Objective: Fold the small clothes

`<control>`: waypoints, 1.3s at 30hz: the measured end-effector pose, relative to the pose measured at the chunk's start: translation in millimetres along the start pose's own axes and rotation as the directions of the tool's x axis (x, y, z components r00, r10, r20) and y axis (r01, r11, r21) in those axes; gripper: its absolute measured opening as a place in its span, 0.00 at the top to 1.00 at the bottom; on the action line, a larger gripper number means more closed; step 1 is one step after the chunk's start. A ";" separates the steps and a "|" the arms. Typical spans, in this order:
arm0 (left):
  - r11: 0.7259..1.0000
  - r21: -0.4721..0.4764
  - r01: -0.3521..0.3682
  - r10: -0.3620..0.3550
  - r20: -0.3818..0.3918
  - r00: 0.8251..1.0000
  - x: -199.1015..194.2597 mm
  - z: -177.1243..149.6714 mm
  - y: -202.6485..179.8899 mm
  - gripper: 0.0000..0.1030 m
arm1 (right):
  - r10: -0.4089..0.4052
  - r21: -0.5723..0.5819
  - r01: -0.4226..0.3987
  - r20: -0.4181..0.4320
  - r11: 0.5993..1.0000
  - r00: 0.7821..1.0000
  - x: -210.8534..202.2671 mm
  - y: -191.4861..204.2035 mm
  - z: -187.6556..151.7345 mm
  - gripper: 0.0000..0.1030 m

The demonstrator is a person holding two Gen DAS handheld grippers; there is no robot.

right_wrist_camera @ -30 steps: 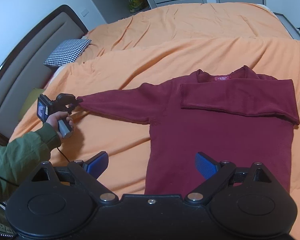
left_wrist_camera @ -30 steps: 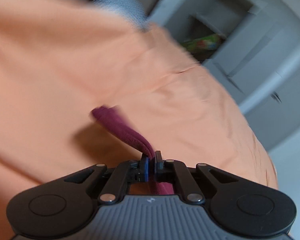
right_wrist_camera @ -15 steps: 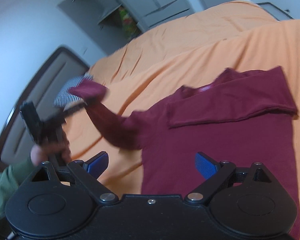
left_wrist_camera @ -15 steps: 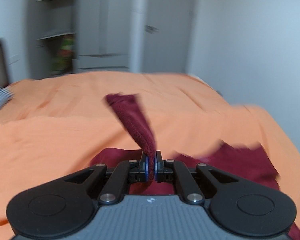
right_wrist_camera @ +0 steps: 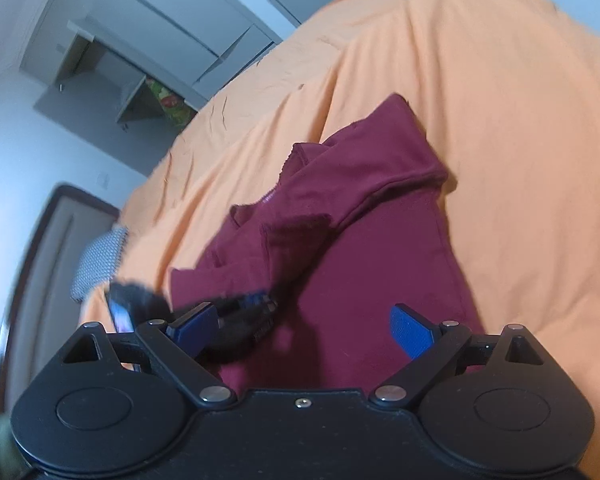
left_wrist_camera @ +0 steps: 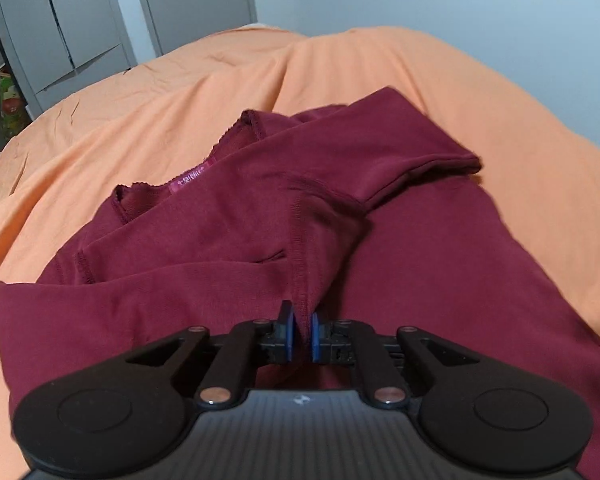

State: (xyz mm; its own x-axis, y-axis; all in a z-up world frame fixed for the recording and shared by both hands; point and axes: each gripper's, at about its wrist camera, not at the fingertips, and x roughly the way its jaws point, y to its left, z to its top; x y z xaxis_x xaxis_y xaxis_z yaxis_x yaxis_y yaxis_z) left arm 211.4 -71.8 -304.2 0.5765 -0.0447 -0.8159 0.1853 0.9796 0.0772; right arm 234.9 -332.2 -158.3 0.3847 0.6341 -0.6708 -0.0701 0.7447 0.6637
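Note:
A dark red long-sleeved sweater [left_wrist_camera: 420,240] lies flat on the orange bedspread [left_wrist_camera: 120,140], one sleeve folded across the chest. My left gripper [left_wrist_camera: 301,332] is shut on the cuff of the other sleeve [left_wrist_camera: 300,240] and holds it over the sweater's middle. In the right wrist view the sweater [right_wrist_camera: 380,264] lies ahead, and the left gripper [right_wrist_camera: 256,308] shows blurred with the sleeve [right_wrist_camera: 296,236] in it. My right gripper [right_wrist_camera: 300,328] is open and empty, above the sweater's lower part.
A grey wardrobe with doors [left_wrist_camera: 80,28] stands beyond the bed. The headboard [right_wrist_camera: 40,260] and a checked pillow [right_wrist_camera: 100,260] are at the left in the right wrist view. Orange bedspread [right_wrist_camera: 520,160] stretches to the right of the sweater.
My left gripper has carried the sleeve from out at the side up and across onto the sweater's chest. My right gripper has stayed open and tilted.

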 end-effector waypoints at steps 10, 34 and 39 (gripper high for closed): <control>0.995 0.098 0.026 -0.029 0.029 0.999 -48.6 -32.1 6.4 0.71 | 0.092 0.387 -0.013 -0.186 0.922 0.978 132.0 -31.3 38.2 0.26; 0.941 -0.318 -0.116 0.132 0.028 0.991 -81.7 -57.1 167.8 0.47 | -0.023 -0.237 0.037 0.063 0.971 0.998 130.8 4.5 134.8 0.97; 0.896 -0.437 -0.081 0.111 0.044 0.993 -64.4 -36.3 206.0 0.45 | -0.153 -0.164 0.151 0.000 0.975 0.988 156.5 -50.9 148.4 0.97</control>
State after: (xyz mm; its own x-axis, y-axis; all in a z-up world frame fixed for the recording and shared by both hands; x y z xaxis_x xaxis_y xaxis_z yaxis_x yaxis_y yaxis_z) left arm 183.6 140.0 -256.5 0.6281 0.0557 -0.7761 -0.2285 0.9667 -0.1156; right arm 435.2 -301.7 -248.0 0.3907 0.5126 -0.7646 -0.1613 0.8559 0.4913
